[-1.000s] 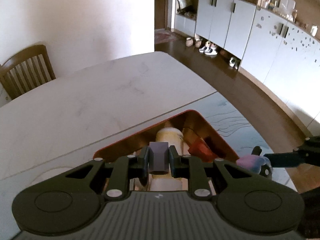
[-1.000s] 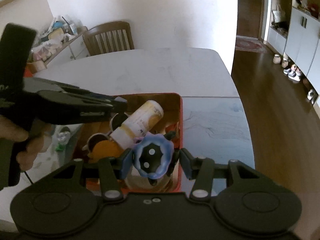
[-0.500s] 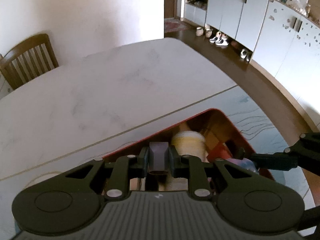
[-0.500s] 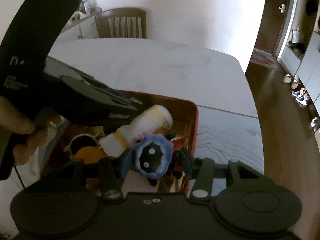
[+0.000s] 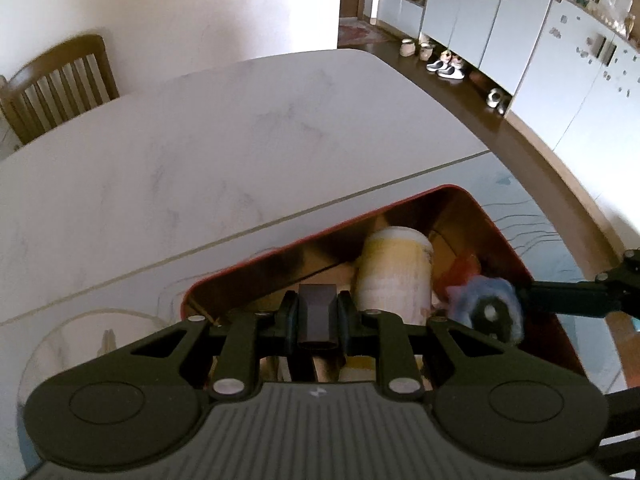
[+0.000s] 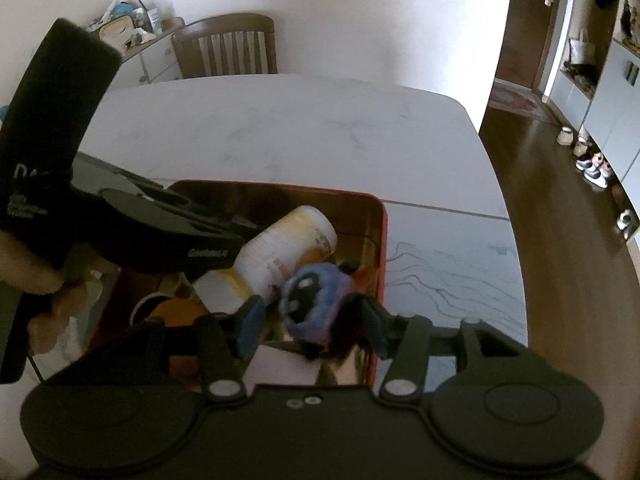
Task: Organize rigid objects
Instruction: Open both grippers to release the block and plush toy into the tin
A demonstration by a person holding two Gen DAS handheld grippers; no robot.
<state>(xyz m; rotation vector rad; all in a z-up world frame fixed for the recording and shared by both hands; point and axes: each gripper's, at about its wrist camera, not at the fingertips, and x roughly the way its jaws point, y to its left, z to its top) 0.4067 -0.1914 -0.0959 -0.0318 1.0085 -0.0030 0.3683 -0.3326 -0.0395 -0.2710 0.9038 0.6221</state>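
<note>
A red tin box [image 5: 400, 206] with a gold inside sits on the white table [image 5: 240, 140]. In it lies a yellow-and-white bottle [image 5: 394, 276] among smaller items. My left gripper [image 5: 318, 316] hovers over the box's near part, shut on a dark grey block [image 5: 316, 300]. My right gripper [image 6: 312, 322] hangs over the box [image 6: 280, 185] next to the bottle [image 6: 280, 256]. Its jaws are opening, and a blue flower-shaped toy [image 6: 316, 300] tilts loose between them, clear of the pads. The toy [image 5: 486, 312] also shows at the right of the left wrist view.
A person's hand [image 6: 44, 280] holds the left gripper's black body [image 6: 140, 232] at the left. An orange object [image 6: 176, 312] and a cup lie in the box. A patterned mat [image 6: 440, 260] runs to the table's right edge. A wooden chair [image 6: 228, 44] stands behind the table.
The right jaws have spread and the blue toy has tipped over and slipped from their grip. Both grippers have come lower over the red box. The left still grips its block.
</note>
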